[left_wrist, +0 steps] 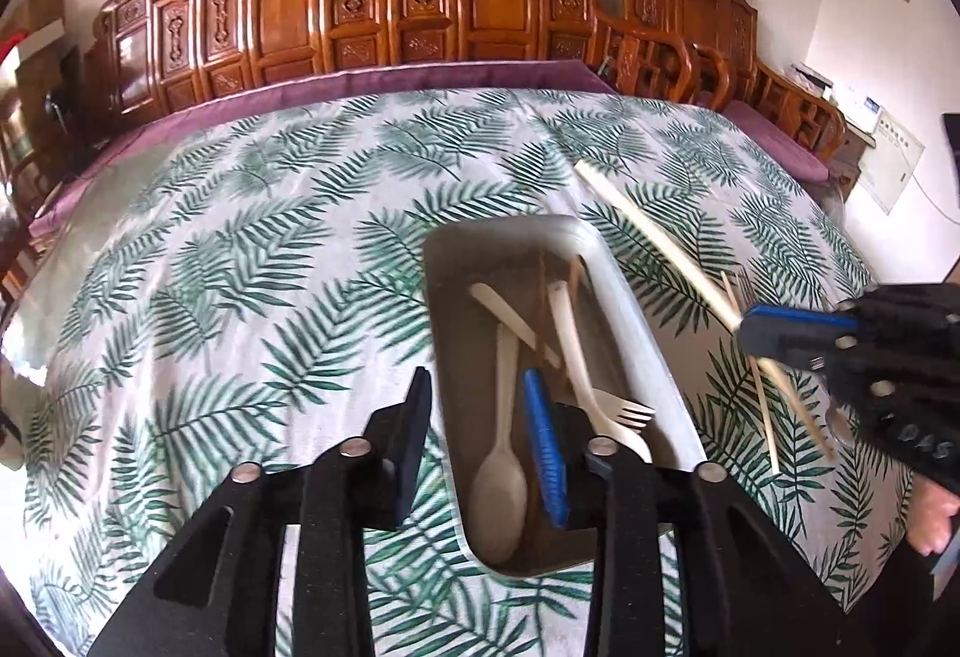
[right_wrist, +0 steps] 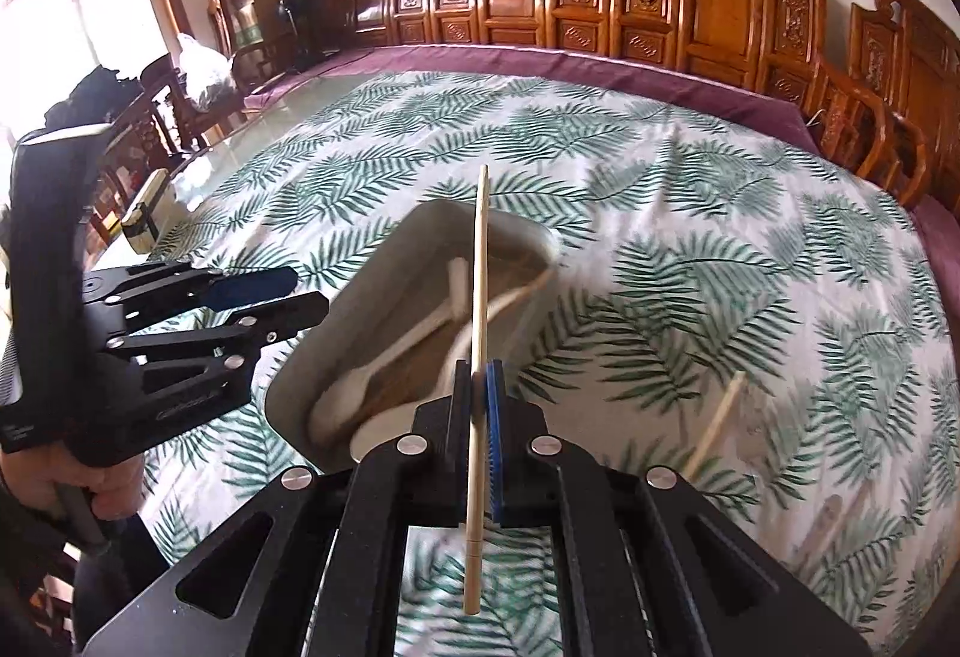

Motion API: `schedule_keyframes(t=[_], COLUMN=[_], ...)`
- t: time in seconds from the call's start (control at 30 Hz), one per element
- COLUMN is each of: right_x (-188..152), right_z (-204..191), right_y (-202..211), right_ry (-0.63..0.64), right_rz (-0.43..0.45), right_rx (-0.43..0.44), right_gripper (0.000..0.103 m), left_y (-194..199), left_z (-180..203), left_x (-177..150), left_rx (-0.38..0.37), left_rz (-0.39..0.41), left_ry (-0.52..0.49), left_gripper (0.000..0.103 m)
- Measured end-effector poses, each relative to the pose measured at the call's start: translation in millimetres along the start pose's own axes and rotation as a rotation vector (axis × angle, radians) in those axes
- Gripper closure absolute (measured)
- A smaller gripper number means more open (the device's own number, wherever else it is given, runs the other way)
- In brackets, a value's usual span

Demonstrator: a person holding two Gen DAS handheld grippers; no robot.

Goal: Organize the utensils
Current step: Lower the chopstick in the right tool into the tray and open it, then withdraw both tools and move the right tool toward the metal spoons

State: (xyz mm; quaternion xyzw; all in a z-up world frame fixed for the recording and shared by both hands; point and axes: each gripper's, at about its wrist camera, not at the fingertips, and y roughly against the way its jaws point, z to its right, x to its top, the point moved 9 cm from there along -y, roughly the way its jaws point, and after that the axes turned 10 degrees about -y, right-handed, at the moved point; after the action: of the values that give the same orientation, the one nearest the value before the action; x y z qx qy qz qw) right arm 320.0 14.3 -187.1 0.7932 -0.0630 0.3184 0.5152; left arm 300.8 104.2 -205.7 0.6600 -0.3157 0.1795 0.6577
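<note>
We see the metal tray smeared by motion in the right wrist view, so the pale utensils inside blur together and we cannot count them. Its near corner is hidden behind the right gripper. A loose stick on the leaf-print cloth is blurred too, perhaps a chopstick. In the left wrist view, the left gripper covers the tray's near rim, and the fork handle vanishes behind one finger. The person's hand is cut off at the frame's right edge.
</note>
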Motion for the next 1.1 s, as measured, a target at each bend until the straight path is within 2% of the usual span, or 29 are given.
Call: schedule_keyframes(t=[0.1,0.17,0.27,0.53,0.73,0.93,1.1], right_x=[2,3,6,11,14,12,-4], right_z=[-10,-14,-19,-31,-30,-9,29], right_y=[-15,-25,-38,-60,-56,-33,3], right_ry=[-0.015,-0.031,-0.041,-0.048,-0.041,-0.050,-0.066], right_rz=[-0.013,-0.026,-0.037,-0.056,-0.041,-0.008,0.034], right_rx=[0.014,0.023,0.026,0.021,0.018,0.006,-0.032], right_gripper=[0.097,0.097,0.097,0.096,0.096,0.096,0.096], left_y=[7,12,17,19,21,22,28], left_z=[-11,-20,-31,-50,-51,-39,-18], left_x=[-1,-2,-5,-16,-14,-13,-10], left_rx=[0.013,0.027,0.042,0.049,0.049,0.038,0.013], left_rz=[0.013,0.024,0.031,0.030,0.037,0.038,0.052], left_ry=[0.017,0.028,0.043,0.076,0.075,0.054,0.021], left_gripper=[0.061,0.051,0.047,0.047,0.047,0.047,0.045])
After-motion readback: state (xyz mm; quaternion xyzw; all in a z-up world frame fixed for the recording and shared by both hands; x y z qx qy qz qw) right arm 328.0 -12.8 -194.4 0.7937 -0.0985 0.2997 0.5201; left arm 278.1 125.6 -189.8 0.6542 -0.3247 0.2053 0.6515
